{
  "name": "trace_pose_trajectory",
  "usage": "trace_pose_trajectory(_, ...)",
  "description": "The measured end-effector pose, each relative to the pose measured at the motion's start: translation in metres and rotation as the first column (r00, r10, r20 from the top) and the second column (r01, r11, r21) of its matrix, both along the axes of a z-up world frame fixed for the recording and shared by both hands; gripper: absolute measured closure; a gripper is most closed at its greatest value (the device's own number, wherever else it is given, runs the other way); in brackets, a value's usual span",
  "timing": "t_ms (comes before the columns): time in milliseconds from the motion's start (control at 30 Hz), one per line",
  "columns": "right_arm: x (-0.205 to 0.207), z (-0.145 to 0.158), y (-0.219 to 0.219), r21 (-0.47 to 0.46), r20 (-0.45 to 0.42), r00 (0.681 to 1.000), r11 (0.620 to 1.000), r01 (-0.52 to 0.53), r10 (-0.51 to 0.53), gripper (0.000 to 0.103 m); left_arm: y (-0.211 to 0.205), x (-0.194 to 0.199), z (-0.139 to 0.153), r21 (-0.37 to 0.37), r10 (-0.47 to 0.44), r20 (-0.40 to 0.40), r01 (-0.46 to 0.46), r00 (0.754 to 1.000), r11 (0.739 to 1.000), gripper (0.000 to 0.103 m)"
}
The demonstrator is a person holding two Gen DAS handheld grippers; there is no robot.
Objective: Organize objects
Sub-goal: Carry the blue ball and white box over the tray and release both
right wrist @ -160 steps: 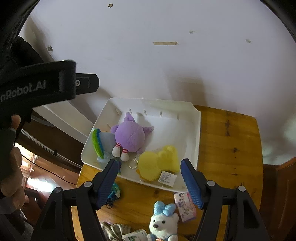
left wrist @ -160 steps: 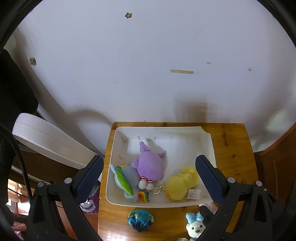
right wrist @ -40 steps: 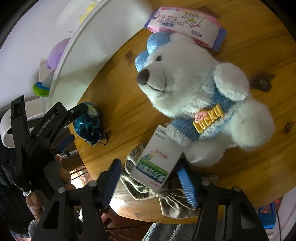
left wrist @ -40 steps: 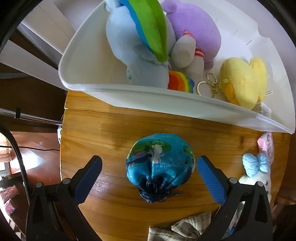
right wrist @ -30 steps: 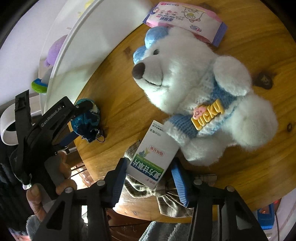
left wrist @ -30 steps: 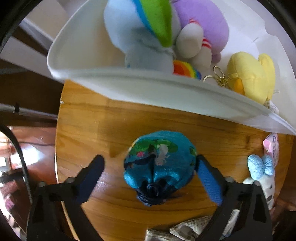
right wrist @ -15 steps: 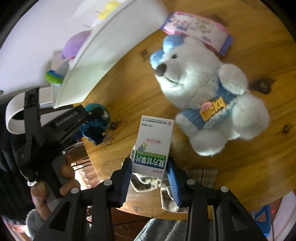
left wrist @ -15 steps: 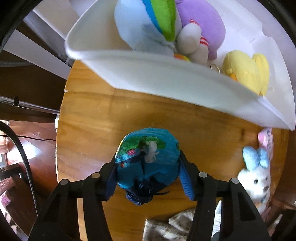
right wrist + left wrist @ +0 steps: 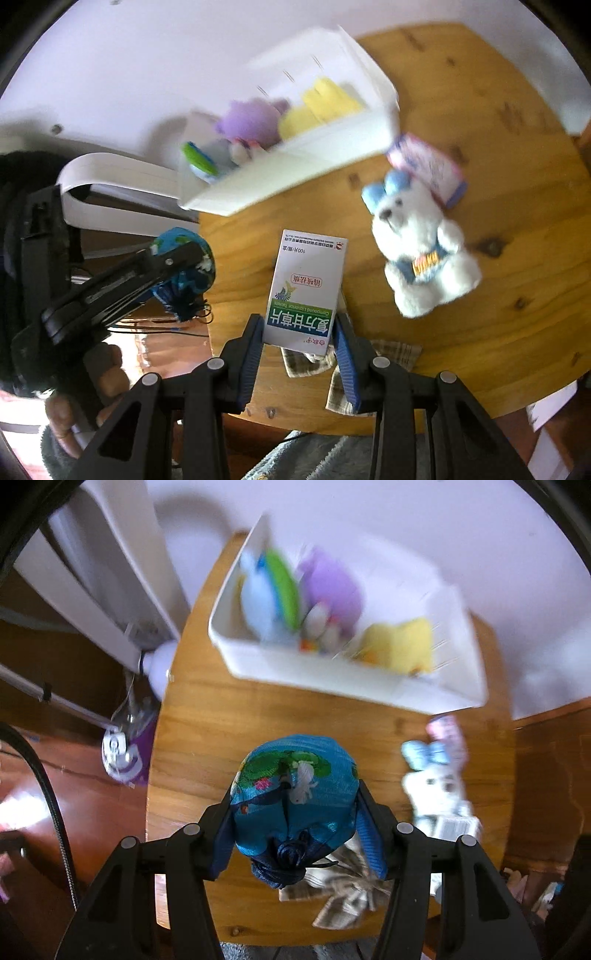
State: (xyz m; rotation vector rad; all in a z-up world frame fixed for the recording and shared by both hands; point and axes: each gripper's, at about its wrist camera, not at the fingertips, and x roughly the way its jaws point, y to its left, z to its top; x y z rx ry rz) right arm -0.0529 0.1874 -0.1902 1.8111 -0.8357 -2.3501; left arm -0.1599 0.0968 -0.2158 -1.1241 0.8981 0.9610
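Vs. 0.5 s back both grippers are raised: the table has dropped away in both views, the bin sits smaller and further up-frame, and both frames are motion-blurred. Left gripper (image 9: 295,827), bottom centre of its view: fingers closed in from wide to snug, pads pressed on both flanks of the blue pouch (image 9: 295,805), which hangs between them w/ its tied dark knot toward the lens, off the table (image 9: 207,731). Same pouch shows at mid-left of the right view (image 9: 192,266), held past the table's edge. Right gripper (image 9: 299,343), bottom centre: blue pads narrowly apart, clamped on the lower end of the white-green medicine box (image 9: 304,288); box stands up between them, print upside-down, lifted off the plaid cloth (image 9: 332,365) that lies just behind the fingers at the near table edge. Further out, right of centre: white teddy bear (image 9: 417,254) w/ blue bow lies on the wood, head toward the bin; pink packet (image 9: 428,170) just beyond its head, touching or nearly, blur hides which. Far end, upper centre: white bin (image 9: 295,166) on the table by the wall, holding purple plush (image 9: 251,122), yellow plush (image 9: 317,103) and a pale-blue plush w/ green stripe (image 9: 273,590). In the left view the bear (image 9: 436,782) is at mid-right.
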Motion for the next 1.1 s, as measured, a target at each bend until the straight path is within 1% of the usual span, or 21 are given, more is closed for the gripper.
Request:
trace_pose_trajectory(100, -0.001, 0.024, -0.006, 0.05, -0.069, 0.997, 0.999, -0.02, 0.024, 0.065, -0.008, 0.016, 0.05, 0.08, -0.015, 0.029, 0.012, 0.999, 0.997, 0.042)
trace_pose_trajectory(200, -0.003, 0.048, -0.012, 0.1, -0.139, 0.989, 0.994, -0.036, 0.05, 0.065, -0.013, 0.025, 0.075, 0.154, -0.028, 0.027, 0.023, 0.999, 0.988, 0.042)
trace_pose_trajectory(300, -0.005, 0.071, -0.011, 0.145, -0.196, 0.978, 0.988, -0.046, 0.074, 0.065, -0.024, 0.031, 0.102, 0.246, -0.049, 0.001, 0.047, 0.999, 0.968, 0.042)
trace_pose_trajectory(400, -0.006, 0.09, -0.009, 0.186, -0.241, 0.966, 0.981, -0.047, 0.092, 0.065, -0.026, 0.039, 0.129, 0.333, -0.075, -0.035, 0.082, 0.997, 0.939, 0.042)
trace_pose_trajectory(533, -0.013, 0.11, -0.003, 0.233, -0.297, 0.95, 0.972, -0.03, 0.101, 0.065, -0.027, 0.051, 0.153, 0.407, -0.087, -0.066, 0.107, 0.994, 0.907, 0.042)
trace_pose_trajectory(633, -0.02, 0.121, 0.002, 0.264, -0.323, 0.94, 0.964, -0.019, 0.107, 0.065, -0.022, 0.057, 0.167, 0.451, -0.08, -0.079, 0.107, 0.994, 0.886, 0.042)
trace_pose_trajectory(800, -0.037, 0.138, 0.013, 0.297, -0.354, 0.927, 0.955, -0.014, 0.124, 0.065, -0.007, 0.062, 0.185, 0.475, -0.058, -0.077, 0.088, 0.995, 0.876, 0.042)
trace_pose_trajectory(933, -0.054, 0.152, 0.022, 0.321, -0.38, 0.915, 0.947, -0.009, 0.137, 0.065, 0.009, 0.066, 0.197, 0.506, -0.019, -0.09, 0.062, 0.996, 0.86, 0.042)
trace_pose_trajectory(1100, -0.077, 0.157, 0.035, 0.321, -0.398, 0.907, 0.947, -0.003, 0.138, 0.065, 0.032, 0.071, 0.205, 0.53, 0.027, -0.092, 0.027, 0.995, 0.847, 0.042)
